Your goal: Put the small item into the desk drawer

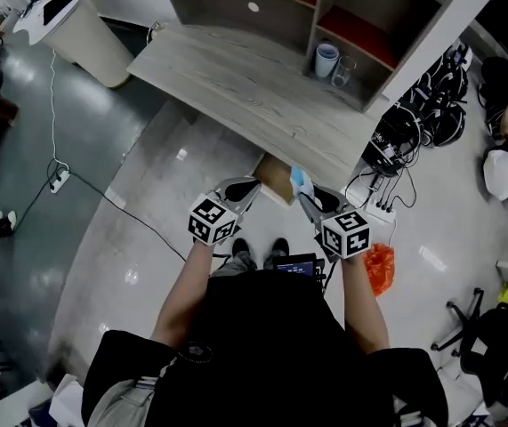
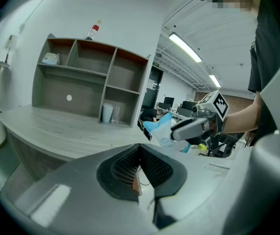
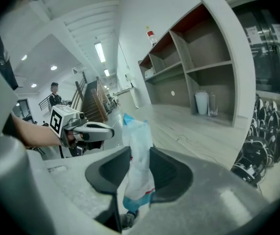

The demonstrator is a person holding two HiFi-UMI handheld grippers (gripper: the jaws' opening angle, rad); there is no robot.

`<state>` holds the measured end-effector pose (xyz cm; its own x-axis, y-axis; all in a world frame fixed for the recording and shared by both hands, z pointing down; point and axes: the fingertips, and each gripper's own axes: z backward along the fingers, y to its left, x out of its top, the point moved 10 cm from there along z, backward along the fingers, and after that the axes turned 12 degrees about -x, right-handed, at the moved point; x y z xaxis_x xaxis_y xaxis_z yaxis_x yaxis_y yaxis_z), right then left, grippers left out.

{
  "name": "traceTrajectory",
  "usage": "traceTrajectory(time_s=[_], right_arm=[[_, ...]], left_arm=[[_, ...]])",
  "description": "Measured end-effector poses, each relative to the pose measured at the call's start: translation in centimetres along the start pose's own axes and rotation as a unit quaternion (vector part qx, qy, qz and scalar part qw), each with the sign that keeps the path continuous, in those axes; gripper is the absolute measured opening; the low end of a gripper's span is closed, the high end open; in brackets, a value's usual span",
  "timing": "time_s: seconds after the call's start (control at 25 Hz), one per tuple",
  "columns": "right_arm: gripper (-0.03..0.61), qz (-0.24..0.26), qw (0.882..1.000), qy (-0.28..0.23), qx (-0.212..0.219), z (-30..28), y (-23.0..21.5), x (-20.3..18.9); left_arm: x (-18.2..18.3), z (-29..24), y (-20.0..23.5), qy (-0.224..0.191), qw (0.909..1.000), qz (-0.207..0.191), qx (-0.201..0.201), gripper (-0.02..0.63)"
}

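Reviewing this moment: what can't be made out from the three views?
- Desk drawer: in the head view the desk top covers it. A brown corner may be it, open or shut unclear.
- Packet in the right gripper: print blurred in the right gripper view, contents hidden by the wrapper.
- Bottle label: left gripper view, too small.

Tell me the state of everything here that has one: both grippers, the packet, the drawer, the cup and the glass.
Left gripper: shut, empty.
Right gripper: shut on the packet.
Packet: held upright between the jaws.
Drawer: looks pulled open.
Cup: upright.
Glass: upright.
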<state>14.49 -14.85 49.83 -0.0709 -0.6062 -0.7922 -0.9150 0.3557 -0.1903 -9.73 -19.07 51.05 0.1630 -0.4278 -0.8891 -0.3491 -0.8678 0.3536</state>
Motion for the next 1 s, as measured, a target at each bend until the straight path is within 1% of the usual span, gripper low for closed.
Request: traceTrajectory(time_s=[0.2,0.36,0.68,1.0], right_arm=[[0.123,0.024,0.999,0.001,0.021,-0.7,-1.4,0.6],[0.123,0.042,0.999,0.007,0.031,-2.2,-1.5,0.8],[0.123,0.085,0.995,0.037,0.029,-5.8,-0.5,-0.4],[0.123,0.13,0.989,0.071,0.02,-9.7,0.8,-2.0]], left_arm=[[0.1,-1.2,-0.4,0.0,0.9999,-0.001,0.016,0.002],[0.0,-1.7,-0.1,0.0,0.9998,-0.005,0.022,0.002],[-2.2,-2.3,1.7,0.004,0.9998,0.011,0.016,0.002],[-4.8,-2.4,4.0,0.015,0.9995,0.027,0.008,0.002]])
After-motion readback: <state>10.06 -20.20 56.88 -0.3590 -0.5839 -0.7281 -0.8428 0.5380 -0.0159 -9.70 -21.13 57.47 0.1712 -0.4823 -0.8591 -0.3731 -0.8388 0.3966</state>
